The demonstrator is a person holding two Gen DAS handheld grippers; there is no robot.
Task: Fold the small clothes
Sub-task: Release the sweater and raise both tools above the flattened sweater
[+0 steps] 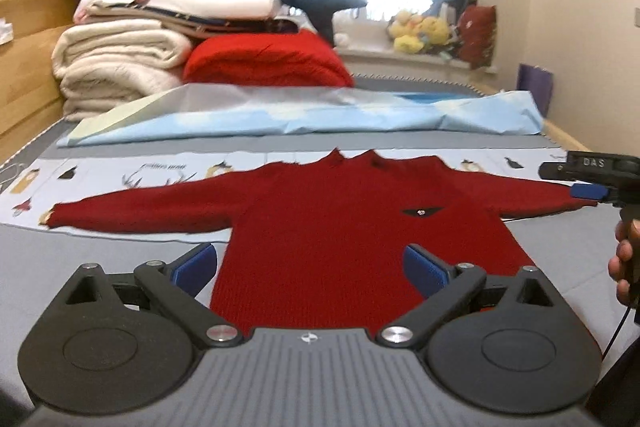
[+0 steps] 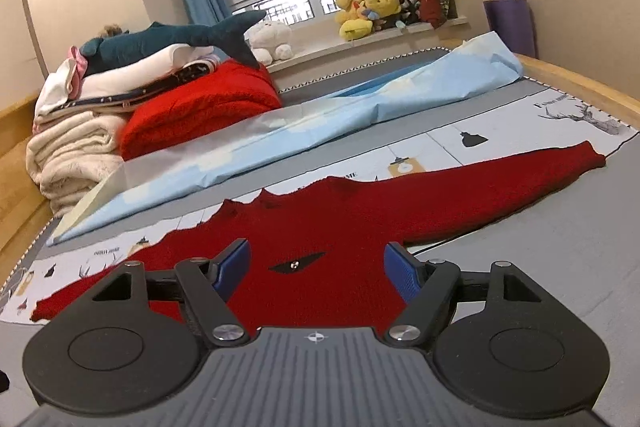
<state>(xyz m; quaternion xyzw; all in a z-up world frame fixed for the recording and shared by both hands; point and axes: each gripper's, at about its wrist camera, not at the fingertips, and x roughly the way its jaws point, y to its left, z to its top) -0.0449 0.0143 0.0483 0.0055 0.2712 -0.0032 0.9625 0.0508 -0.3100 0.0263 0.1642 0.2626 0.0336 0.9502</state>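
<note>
Indoors, red sweater flat on grey bed; both grippers gape, empty.

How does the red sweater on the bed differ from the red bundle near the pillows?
The red sweater lies spread flat with both sleeves out; the red bundle is folded into a thick mound. The sweater is darker red and bears a small dark badge; the bundle is brighter and plain. Both rest on the bed.

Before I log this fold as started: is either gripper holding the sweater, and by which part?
Nothing is held. The left gripper and right gripper hang over the flat red sweater with jaws open and empty.
</note>
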